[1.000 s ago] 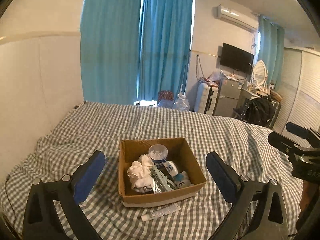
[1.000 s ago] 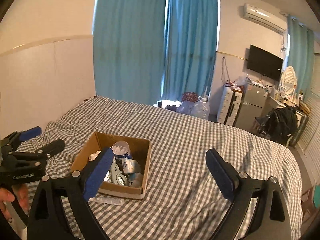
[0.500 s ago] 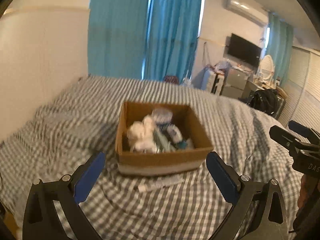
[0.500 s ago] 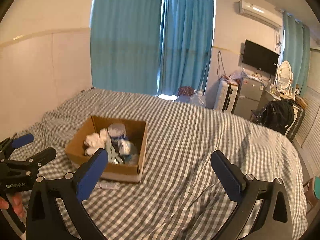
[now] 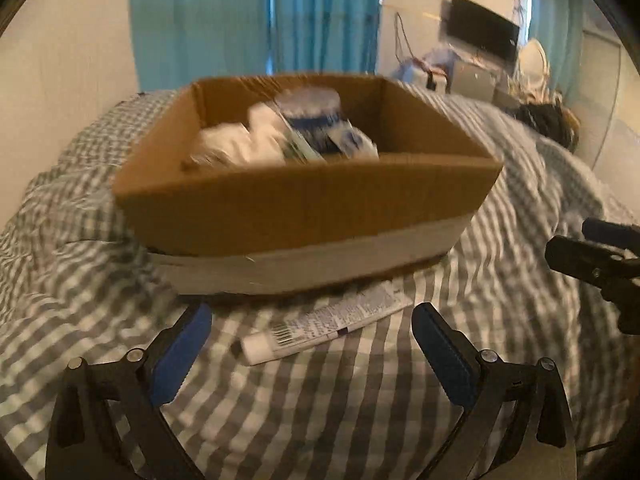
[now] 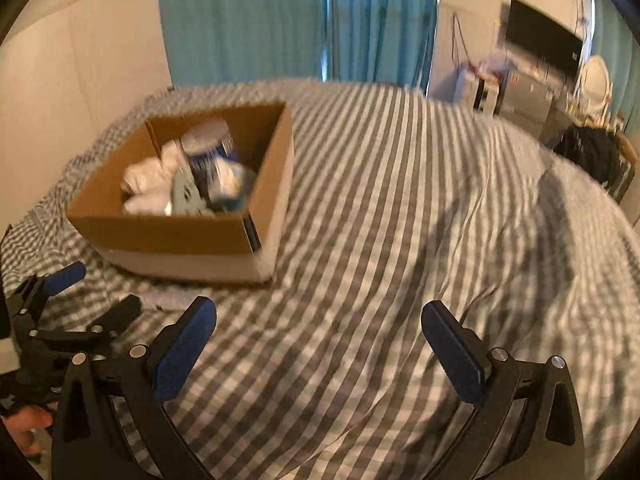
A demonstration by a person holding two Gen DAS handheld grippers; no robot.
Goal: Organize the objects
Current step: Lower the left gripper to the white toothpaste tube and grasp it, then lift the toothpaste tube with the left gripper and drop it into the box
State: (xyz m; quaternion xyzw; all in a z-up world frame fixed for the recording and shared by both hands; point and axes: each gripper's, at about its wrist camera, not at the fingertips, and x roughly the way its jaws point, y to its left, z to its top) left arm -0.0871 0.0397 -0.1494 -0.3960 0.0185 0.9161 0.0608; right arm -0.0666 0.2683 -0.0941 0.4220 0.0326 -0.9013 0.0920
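Note:
A brown cardboard box (image 5: pixel 304 204) (image 6: pixel 188 236) sits on the checked bed cover, holding a white cloth (image 5: pixel 236 144), a blue-and-white can (image 5: pixel 316 120) and other small items. A white tube (image 5: pixel 320 330) lies on the cover just in front of the box. My left gripper (image 5: pixel 312 354) hangs open low over the tube, its blue pads on either side of it and apart from it. My right gripper (image 6: pixel 318 350) is open over bare cover to the right of the box, with nothing between its fingers. In the right wrist view the left gripper (image 6: pixel 68 300) shows at the far left.
The grey-and-white checked bed (image 6: pixel 400 200) fills both views. A pale wall (image 5: pixel 68 80) stands to the left and blue curtains (image 5: pixel 256 20) behind. A TV (image 6: pixel 540 46), cabinets and a dark bag (image 6: pixel 592 152) are at the far right, off the bed.
Both grippers have sunk toward the bed and tipped downward. The box now looms large in the left wrist view, and the tube lies between the left fingers. The right jaws widened slightly.

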